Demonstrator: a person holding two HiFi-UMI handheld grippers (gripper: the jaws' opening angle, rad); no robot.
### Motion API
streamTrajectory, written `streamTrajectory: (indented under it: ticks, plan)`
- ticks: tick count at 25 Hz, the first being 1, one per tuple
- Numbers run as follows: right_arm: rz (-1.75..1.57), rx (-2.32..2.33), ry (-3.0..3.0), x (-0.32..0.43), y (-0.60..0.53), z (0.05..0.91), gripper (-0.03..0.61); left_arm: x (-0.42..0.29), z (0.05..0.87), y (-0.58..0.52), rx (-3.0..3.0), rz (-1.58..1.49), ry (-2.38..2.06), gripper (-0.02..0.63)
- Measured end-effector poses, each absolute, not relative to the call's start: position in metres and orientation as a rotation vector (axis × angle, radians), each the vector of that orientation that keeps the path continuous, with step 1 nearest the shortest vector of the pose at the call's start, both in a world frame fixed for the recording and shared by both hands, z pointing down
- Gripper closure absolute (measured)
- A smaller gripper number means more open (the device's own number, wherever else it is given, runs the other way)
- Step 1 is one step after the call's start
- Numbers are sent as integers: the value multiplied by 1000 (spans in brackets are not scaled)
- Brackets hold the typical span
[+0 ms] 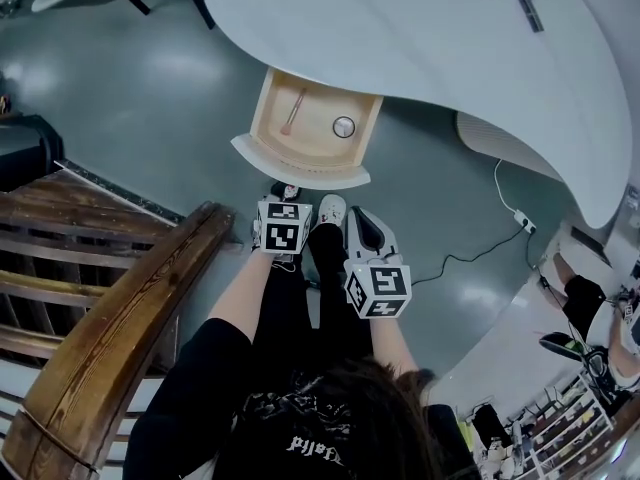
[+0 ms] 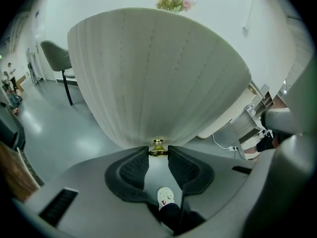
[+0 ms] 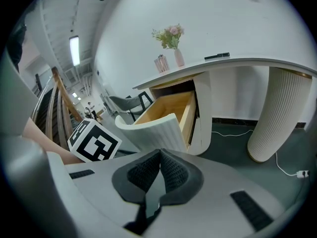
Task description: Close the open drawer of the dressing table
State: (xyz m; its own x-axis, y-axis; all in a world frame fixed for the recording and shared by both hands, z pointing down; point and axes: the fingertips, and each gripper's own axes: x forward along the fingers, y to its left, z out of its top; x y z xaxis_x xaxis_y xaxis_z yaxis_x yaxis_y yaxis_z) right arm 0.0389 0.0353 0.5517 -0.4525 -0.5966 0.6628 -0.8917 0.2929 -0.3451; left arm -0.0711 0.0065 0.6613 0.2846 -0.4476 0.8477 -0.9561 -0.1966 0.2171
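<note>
The white dressing table (image 1: pixel 430 38) has its wooden drawer (image 1: pixel 310 128) pulled out, with the ribbed white front (image 1: pixel 300 171) towards me. In the left gripper view that front (image 2: pixel 158 73) fills the picture, and its small gold knob (image 2: pixel 158 148) sits between the tips of my left gripper (image 2: pixel 158 152), whose pads touch it on both sides. My left gripper (image 1: pixel 283 223) hangs just below the drawer front. My right gripper (image 1: pixel 372 253) is lower and to the right, away from the drawer (image 3: pixel 171 108); its jaws (image 3: pixel 160 155) meet with nothing between them.
A round object (image 1: pixel 344 126) and a thin stick (image 1: pixel 293 113) lie in the drawer. A wooden stair rail (image 1: pixel 130 308) runs at the left. A cable and power strip (image 1: pixel 520 218) lie on the floor at the right. My shoe (image 1: pixel 331 209) stands under the grippers. A ribbed table leg (image 3: pixel 277 113) stands to the right.
</note>
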Motion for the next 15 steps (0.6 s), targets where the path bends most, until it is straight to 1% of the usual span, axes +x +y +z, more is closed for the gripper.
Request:
streamTrajectory:
  ticks: [15]
  plan:
    - [997, 1372, -2138, 33, 29, 557, 552, -70, 661, -13, 1824, 828, -1255, 479]
